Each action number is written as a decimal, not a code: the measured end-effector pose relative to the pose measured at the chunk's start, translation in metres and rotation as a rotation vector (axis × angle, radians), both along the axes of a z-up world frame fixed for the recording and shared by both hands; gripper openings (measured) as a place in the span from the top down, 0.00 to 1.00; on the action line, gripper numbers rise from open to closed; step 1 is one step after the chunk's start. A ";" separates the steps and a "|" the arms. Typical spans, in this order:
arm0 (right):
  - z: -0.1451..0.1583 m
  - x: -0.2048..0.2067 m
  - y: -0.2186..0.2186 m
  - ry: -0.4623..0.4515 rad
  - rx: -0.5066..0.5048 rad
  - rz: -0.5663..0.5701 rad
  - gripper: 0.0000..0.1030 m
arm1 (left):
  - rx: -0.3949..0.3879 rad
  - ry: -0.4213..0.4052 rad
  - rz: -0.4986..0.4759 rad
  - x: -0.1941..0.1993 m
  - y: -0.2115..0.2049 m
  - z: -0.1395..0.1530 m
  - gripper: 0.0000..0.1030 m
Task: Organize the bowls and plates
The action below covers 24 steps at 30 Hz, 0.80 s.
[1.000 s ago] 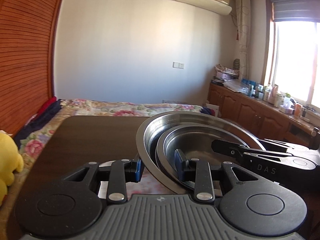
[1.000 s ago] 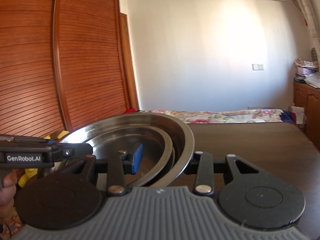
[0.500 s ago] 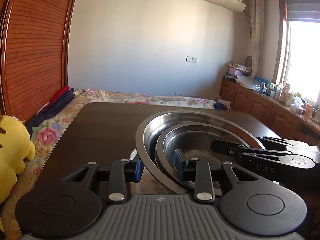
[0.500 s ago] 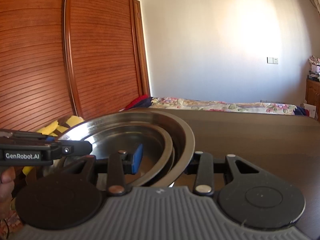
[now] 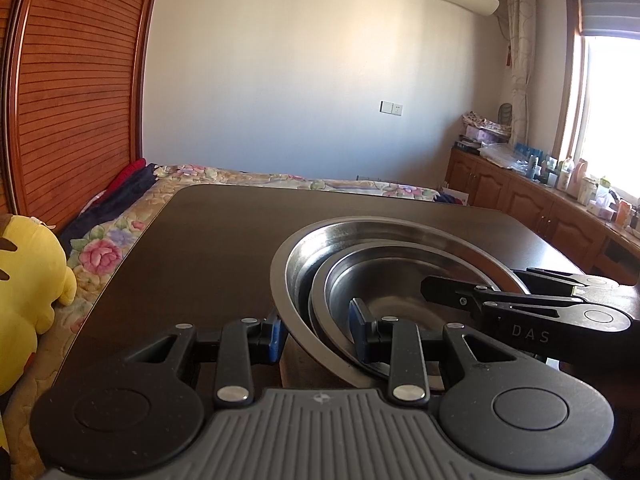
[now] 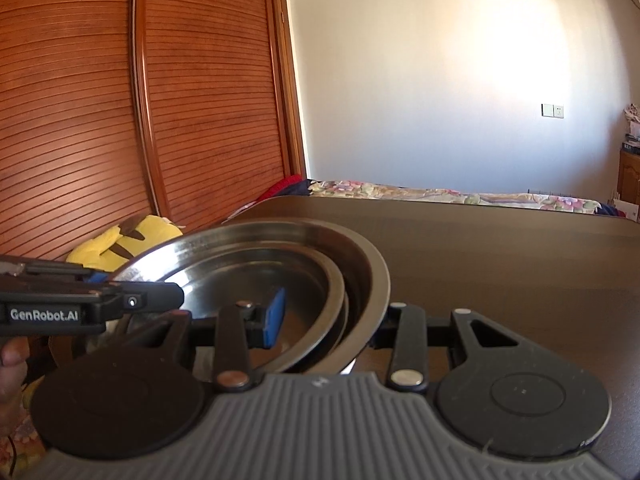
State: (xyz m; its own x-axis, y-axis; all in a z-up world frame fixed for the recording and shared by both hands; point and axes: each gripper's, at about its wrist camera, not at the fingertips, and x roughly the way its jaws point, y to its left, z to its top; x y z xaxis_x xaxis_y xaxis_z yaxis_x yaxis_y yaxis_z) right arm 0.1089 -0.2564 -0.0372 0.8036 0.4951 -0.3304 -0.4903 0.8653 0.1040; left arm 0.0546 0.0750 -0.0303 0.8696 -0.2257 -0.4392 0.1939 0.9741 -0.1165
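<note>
steel bowls (image 5: 400,276), round and nested, rims pinched by left tongs (image 5: 316,334) and right tongs (image 6: 326,326).

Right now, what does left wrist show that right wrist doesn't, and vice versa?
Only the left wrist view shows the window, the cabinets with bottles under it, and the right gripper coming in from the right. Only the right wrist view shows the left gripper coming in from the left and a thumb at the edge. Both show the nested steel bowls, each gripper clamped on the rim at opposite sides, the dark table, the bed, the wooden wardrobe and the yellow plush toy.
</note>
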 end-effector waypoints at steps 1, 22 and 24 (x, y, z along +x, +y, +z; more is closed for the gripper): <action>0.000 0.000 0.000 0.001 0.000 0.001 0.60 | 0.001 -0.002 0.001 -0.001 -0.001 0.000 0.67; 0.002 0.000 -0.010 0.005 -0.011 0.011 0.46 | 0.023 -0.007 0.052 -0.006 -0.005 0.002 0.52; 0.003 -0.003 -0.014 0.002 -0.008 0.002 0.46 | 0.025 -0.012 0.060 -0.006 -0.004 0.004 0.43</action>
State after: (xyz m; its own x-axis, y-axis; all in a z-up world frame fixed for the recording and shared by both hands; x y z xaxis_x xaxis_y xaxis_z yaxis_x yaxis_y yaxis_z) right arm 0.1063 -0.2704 -0.0345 0.8019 0.4940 -0.3360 -0.4920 0.8651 0.0977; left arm 0.0484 0.0710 -0.0259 0.8863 -0.1622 -0.4338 0.1366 0.9866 -0.0897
